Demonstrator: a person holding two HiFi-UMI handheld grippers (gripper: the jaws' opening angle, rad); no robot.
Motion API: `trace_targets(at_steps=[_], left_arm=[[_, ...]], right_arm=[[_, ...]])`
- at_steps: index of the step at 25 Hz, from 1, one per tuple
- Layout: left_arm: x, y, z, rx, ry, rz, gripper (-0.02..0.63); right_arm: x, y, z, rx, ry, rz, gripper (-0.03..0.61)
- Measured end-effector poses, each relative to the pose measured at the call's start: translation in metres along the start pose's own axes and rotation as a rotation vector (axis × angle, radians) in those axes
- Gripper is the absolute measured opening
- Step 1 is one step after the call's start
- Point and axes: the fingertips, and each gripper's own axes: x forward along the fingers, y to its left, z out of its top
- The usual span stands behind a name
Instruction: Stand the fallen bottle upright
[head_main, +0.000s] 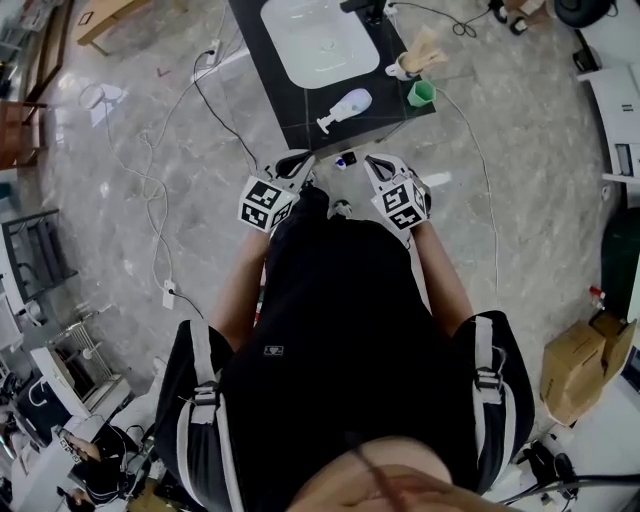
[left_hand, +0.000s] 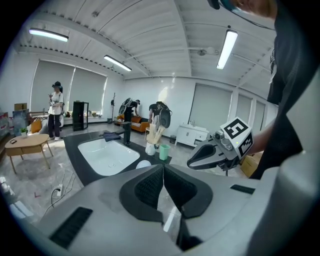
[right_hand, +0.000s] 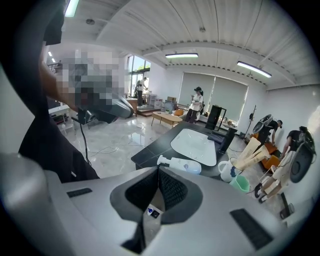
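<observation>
White plastic pump bottle (head_main: 347, 106) lay on its side near the dark countertop's (head_main: 250, 60) front edge, just off the white basin (head_main: 318, 40), while left gripper (head_main: 297, 160) and right gripper (head_main: 380, 162) hovered short of that edge, jaws together and empty, probably ahead of the approach.

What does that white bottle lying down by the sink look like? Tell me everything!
The white pump bottle looks like plastic. It has a smooth, rounded body with a small bluish mark and a white pump head at one end. It lies on its side on the dark counter, just in front of the white sink, with its pump end towards the counter's front edge. The green cup stands nearby, apart from it. Only the counter touches it.
</observation>
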Motion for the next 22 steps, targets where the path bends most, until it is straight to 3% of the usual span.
trace_targets(at_steps=[22], left_arm=[[-0.007, 0.091, 0.02, -0.029, -0.005, 0.018, 0.017]], right_arm=[[0.1, 0.007, 0.001, 0.07, 0.107, 0.123, 0.061]])
